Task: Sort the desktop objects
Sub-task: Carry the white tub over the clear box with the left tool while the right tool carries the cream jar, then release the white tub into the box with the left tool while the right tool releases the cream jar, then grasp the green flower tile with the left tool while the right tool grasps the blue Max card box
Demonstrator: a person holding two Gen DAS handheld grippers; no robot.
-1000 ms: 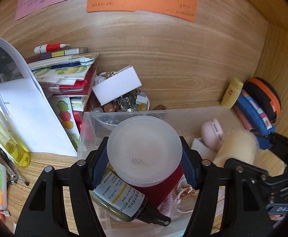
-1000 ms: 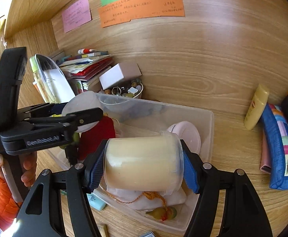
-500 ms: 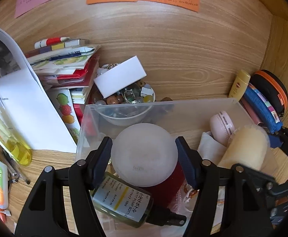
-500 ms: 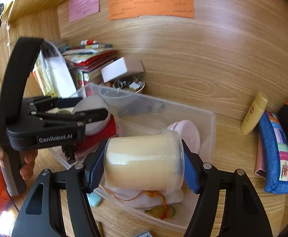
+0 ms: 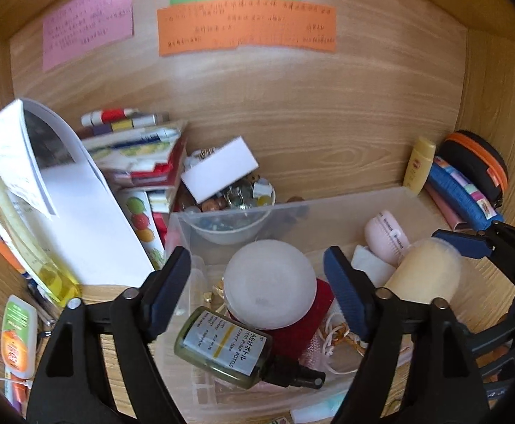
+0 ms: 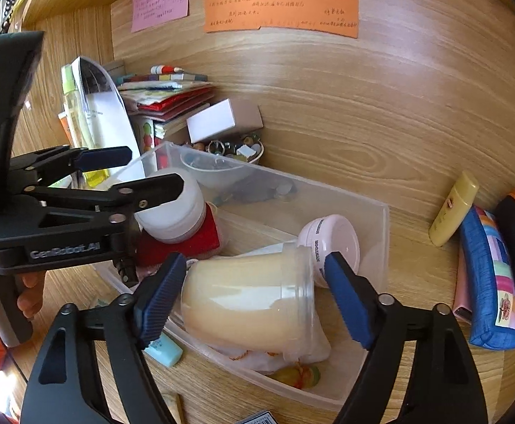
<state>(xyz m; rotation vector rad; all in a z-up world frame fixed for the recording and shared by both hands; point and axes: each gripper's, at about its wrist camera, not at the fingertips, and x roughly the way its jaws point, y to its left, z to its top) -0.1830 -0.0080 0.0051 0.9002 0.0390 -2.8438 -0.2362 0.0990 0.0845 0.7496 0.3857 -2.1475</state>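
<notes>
Only right view: hand [image 6: 28,291], both hand-held grippers [image 5: 257,289] [image 6: 254,295] opening, pads off jars

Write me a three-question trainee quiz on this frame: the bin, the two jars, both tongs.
1. True or false: the left tongs clamp the white-lidded red jar.
2. Which jar lies between the right tongs? A) cream jar B) green spray bottle C) yellow tube
3. Fill in: both jars rest inside the clear plastic ____.

Key:
1. False. The pads stand clear of the lid; those tongs are opening.
2. A. The cream jar lies on its side between the opening pads, untouched.
3. bin.
</notes>
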